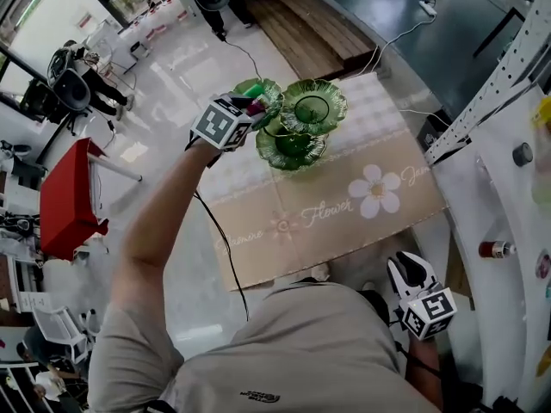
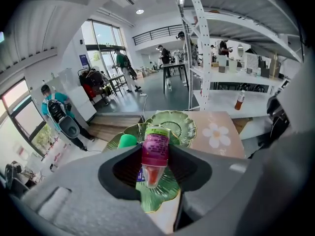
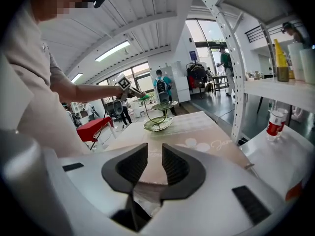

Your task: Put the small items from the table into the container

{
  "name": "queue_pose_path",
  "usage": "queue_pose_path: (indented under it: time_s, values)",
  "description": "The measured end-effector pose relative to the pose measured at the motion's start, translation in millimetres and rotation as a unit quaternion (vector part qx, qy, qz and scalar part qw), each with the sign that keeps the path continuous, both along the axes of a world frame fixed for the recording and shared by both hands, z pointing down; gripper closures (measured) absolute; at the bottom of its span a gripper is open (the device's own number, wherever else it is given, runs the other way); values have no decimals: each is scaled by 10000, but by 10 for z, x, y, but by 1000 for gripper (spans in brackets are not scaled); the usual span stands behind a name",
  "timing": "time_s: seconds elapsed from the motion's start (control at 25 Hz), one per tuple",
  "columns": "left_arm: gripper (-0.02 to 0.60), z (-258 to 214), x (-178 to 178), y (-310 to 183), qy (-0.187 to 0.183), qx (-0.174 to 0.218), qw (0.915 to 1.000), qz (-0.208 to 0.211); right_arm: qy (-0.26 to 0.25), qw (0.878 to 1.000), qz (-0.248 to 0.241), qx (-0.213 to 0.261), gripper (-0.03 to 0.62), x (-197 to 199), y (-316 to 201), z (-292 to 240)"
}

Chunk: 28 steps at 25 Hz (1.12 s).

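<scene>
stand of green glass dishes [image 1: 330, 95] holds one green lump [image 2: 127, 141].

The counter [image 1: 258, 265] was covered by a beige cloth [image 1: 344, 175] printed with a white flower and script. Near its far edge stood a green glass tiered dish stand [image 1: 301, 123]. Beside the counter, a white shelf [image 1: 469, 205] carried a small red-labelled bottle [image 1: 497, 249], standing upright.

Glossy pale floor [image 1: 181, 58]; red table [image 1: 69, 196] left; white perforated shelving [image 1: 504, 63] right; tall windows [image 2: 104, 37]; ceiling strip lights [image 3: 113, 50].
</scene>
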<state>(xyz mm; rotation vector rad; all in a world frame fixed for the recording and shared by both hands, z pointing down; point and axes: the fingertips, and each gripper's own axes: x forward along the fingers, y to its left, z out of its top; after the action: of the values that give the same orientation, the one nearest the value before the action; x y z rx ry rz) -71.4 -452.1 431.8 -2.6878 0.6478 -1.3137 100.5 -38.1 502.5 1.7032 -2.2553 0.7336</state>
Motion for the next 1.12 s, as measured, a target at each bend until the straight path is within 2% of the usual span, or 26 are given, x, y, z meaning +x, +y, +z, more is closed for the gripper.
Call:
queue_pose_path:
  time_s: [0.24,0.44,0.8,1.12]
  values:
    - [413,131,40,-49,-312,54,9995,-69,-21,9998,169,-85,493,101,161,26]
    - [411,159,4,-91,-411,43,9989,-199,-42,9999,151,-43,493,176,232,23]
    - [390,86,-20,-26,-102,47,9985,-541,-54,9999,71,-91,493,380,399,42]
    - [390,-283,-7,363,648,400,9918,-1027,78,9991,-417,-8,493,629,526,12]
